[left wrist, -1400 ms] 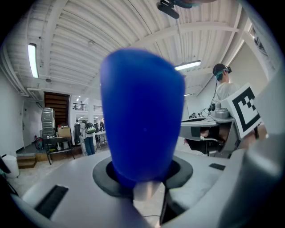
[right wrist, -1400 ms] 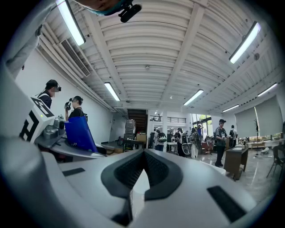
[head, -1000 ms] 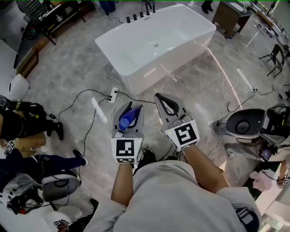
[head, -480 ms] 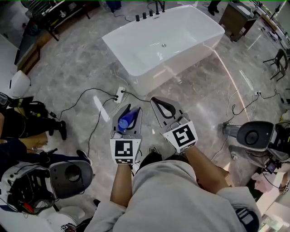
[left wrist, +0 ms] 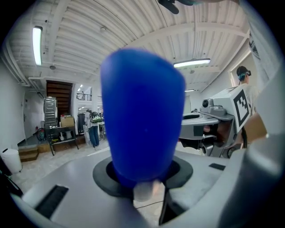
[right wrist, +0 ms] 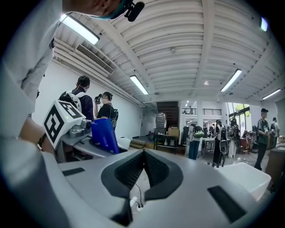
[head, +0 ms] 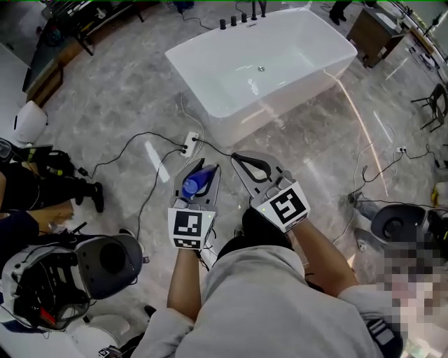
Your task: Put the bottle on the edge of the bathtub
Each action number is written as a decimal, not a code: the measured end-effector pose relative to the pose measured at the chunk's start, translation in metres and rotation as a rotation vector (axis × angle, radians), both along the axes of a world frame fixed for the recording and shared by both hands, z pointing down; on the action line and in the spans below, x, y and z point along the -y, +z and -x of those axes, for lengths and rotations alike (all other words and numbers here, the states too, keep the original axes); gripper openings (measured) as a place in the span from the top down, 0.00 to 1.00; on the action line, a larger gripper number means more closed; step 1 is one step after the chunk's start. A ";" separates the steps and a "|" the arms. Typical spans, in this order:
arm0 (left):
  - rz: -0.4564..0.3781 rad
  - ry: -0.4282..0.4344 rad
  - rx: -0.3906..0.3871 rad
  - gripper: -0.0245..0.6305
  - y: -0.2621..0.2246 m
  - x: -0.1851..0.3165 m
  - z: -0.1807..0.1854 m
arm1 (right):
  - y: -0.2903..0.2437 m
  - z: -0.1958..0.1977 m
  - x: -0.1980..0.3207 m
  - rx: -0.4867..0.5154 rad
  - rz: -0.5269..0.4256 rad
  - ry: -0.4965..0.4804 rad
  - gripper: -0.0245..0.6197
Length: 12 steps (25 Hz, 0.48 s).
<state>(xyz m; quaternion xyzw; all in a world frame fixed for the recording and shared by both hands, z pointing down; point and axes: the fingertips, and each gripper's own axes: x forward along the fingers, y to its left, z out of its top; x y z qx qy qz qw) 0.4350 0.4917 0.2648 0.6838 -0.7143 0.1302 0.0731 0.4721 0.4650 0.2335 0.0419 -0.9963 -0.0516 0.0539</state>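
- At the far left a person in dark clothes (head: 35,192) is low on the marble floor (head: 126,105).
- Below them lies a white shell (head: 31,297) with black straps and a bit of red inside it. Beside it is a grey round housing (head: 108,260) with a dark circular opening.
- A white power strip (head: 189,145) lies on the floor with black cables running off both ways.
- The left gripper (head: 199,168) is clamped on the blue bottle (head: 196,183). The bottle lies along the jaws, its blue body pointing forward and a small white end sitting low between the pads.
- The bottle is held above the floor, just nearer the wearer than the power strip and well apart from the tub.
- The right gripper (head: 241,158) has its jaws pressed together with nothing in them. In the right gripper view only floor and the power strip show through the loop of its pads.
- The white bathtub (head: 294,98) stands ahead, set at an angle. Its basin shows a small drain fitting (head: 260,68) on its floor, and black taps (head: 241,19) stand at its far rim.
- A round grey device (head: 397,225) sits on the floor at the right.
- A wooden cabinet (head: 374,28) stands at the top right.
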 end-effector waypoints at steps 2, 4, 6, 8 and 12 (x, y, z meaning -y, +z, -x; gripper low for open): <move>0.002 -0.007 -0.006 0.73 0.003 0.007 0.014 | 0.002 0.017 0.006 -0.007 -0.021 -0.036 0.95; 0.006 -0.015 -0.016 0.73 0.005 0.018 0.029 | 0.004 0.034 0.016 -0.016 -0.013 -0.066 0.95; 0.010 -0.026 -0.026 0.73 0.007 0.029 0.043 | 0.005 0.051 0.024 -0.018 -0.006 -0.121 0.95; 0.015 -0.025 -0.034 0.73 0.008 0.041 0.057 | 0.003 0.069 0.027 -0.014 0.006 -0.215 0.95; 0.053 0.036 -0.030 0.73 0.016 0.071 0.082 | 0.002 0.100 0.033 -0.068 -0.084 -0.488 0.95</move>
